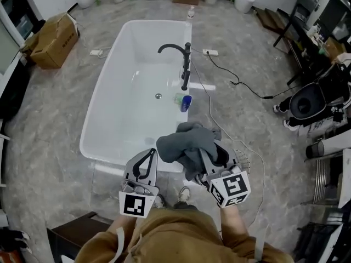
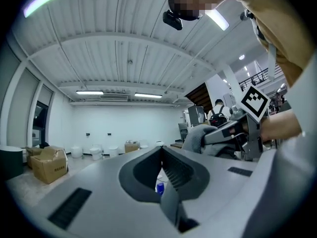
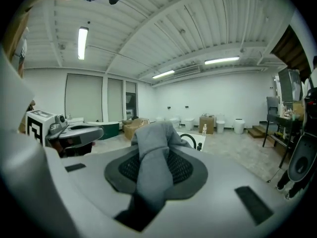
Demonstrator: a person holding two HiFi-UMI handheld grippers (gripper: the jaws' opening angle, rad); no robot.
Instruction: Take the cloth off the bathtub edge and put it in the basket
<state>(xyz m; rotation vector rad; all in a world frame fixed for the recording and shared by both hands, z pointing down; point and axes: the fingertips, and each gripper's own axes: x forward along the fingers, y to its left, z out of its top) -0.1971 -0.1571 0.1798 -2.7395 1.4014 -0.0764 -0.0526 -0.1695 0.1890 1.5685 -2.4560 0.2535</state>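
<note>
Floor [image 1: 55, 119] around bathtub [image 1: 131, 108]; cloth [image 1: 186, 141] in right claw [image 1: 209, 155]

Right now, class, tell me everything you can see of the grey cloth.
The cloth is plain grey, soft and matte, bunched into thick folds. It is held clear of the bathtub, pinched between the right tongs, which are shut on a narrow fold; the rest bulges above and drapes around them. Nothing else touches it.

On the grey marbled floor [image 1: 49, 125] stands a white rectangular bathtub [image 1: 118, 92], a brown cardboard box [image 1: 55, 40] to its left.
</note>
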